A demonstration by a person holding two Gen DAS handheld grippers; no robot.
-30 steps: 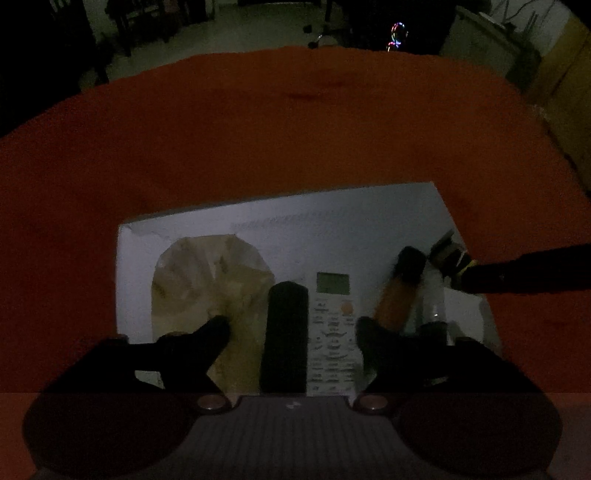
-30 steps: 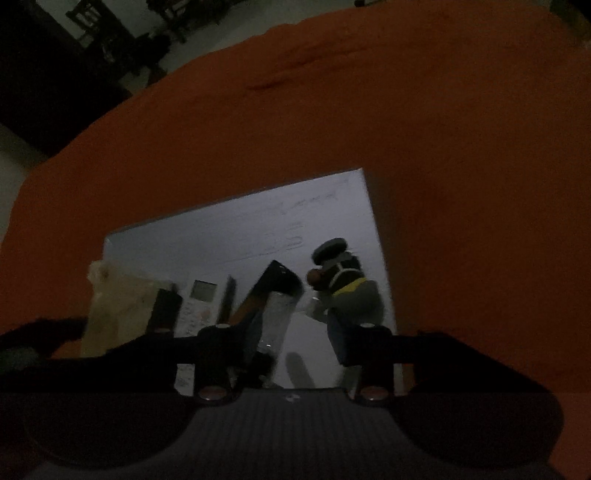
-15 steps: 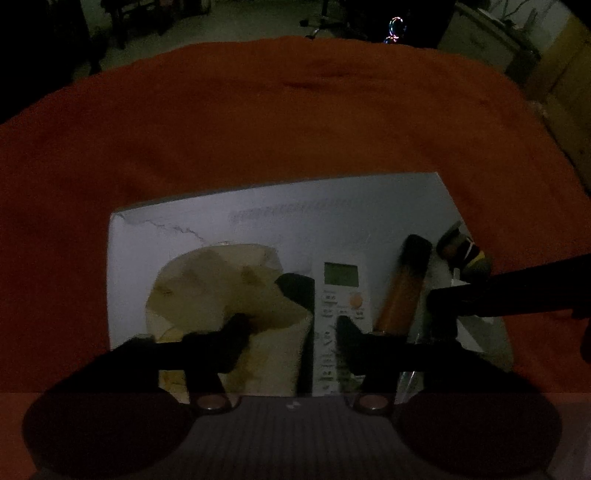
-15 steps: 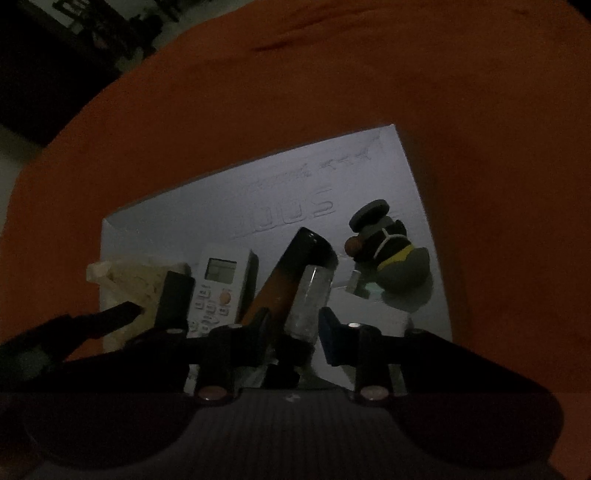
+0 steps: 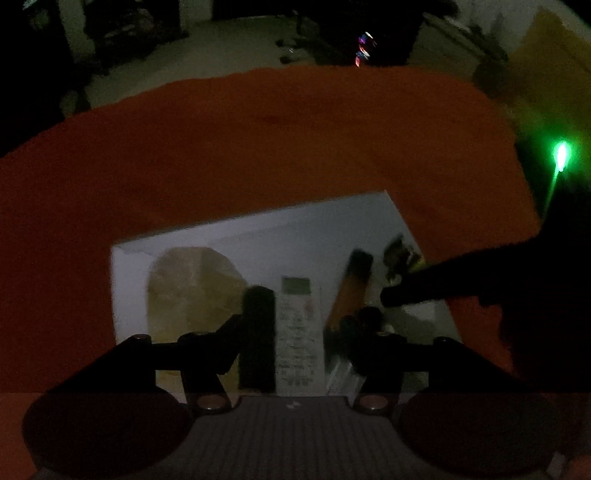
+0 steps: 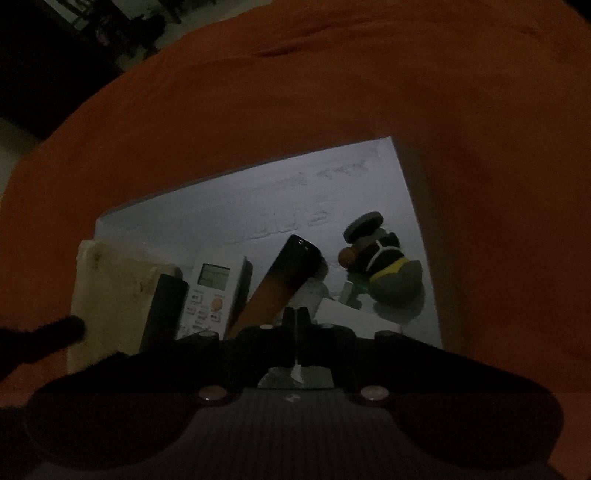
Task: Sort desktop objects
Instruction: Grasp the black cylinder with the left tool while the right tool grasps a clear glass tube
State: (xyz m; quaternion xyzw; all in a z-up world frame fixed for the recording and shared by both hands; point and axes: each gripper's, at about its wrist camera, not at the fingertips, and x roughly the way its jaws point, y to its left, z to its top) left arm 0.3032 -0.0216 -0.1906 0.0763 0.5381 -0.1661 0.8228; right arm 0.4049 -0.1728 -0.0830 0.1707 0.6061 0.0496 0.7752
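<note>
A white box (image 5: 258, 229) (image 6: 258, 192) sits on an orange cloth (image 5: 258, 147). Inside lie crumpled beige paper (image 5: 192, 288) (image 6: 110, 280), a black remote (image 5: 258, 332) (image 6: 162, 310), a white remote (image 5: 295, 325) (image 6: 207, 295), a brown-and-black tube (image 5: 351, 288) (image 6: 284, 273) and a small toy figure (image 6: 384, 266) (image 5: 399, 254). My left gripper (image 5: 295, 325) hovers over the two remotes with its jaws opening, touching neither. My right gripper (image 6: 295, 321) is shut beside the tube's near end. A pale clear item (image 6: 310, 295) lies just past its tips; whether it is pinched I cannot tell.
The orange cloth surrounds the box on all sides. Beyond the cloth's far edge are a dim floor and dark furniture (image 5: 122, 33). A green light (image 5: 561, 158) glows at the right. The right gripper's dark arm (image 5: 461, 277) reaches across the box's right end.
The right jaws closed from open around the clear item to fully shut. The left gripper lifted away; the beige paper shows no fold over the black remote now.
</note>
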